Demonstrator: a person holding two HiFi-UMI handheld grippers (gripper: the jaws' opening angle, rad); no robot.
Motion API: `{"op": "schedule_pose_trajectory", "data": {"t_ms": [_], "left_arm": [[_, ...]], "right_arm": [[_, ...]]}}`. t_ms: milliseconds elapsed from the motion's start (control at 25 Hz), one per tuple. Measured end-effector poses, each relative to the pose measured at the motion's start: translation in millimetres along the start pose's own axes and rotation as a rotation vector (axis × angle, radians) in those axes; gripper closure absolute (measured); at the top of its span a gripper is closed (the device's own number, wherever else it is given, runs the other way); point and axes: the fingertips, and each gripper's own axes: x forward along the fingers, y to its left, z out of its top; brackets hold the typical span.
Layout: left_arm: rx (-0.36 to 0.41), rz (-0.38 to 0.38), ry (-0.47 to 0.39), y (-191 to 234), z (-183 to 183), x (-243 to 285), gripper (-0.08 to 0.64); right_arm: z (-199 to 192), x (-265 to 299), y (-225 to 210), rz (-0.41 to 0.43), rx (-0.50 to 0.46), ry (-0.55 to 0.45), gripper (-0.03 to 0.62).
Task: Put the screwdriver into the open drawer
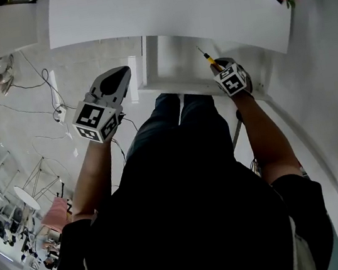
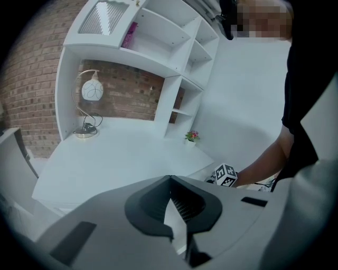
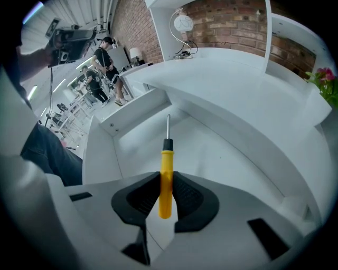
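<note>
Now screwdriver clamped between jaws, over drawer

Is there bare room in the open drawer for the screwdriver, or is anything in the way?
The drawer floor is bare throughout, from its left wall to the desk front; the screwdriver, clamped in the right gripper, hangs over it. The desk top is bare too, between the lamp and the flowers. Nothing looks crowded.

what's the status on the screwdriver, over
Right claw shut on screwdriver, held above the drawer. Left claw shut, holding nothing. Nothing seen blocking the drawer.
</note>
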Motion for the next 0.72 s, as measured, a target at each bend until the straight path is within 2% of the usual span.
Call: {"op": "schedule_pose_trajectory", "data": {"t_ms": [280,720], "left_arm": [[-0.015,0.018,0.009,4.4,-10.2,-2.3,0.543],[-0.044,0.007,0.032,7.0,-28.4,-1.0,0.543]], "right_arm": [[-6.8,18.8,2.1,0.007,-0.018,0.035,0.509],[-14.8,39.6,2.4,0.015,-0.023,0.072,0.509]]}}
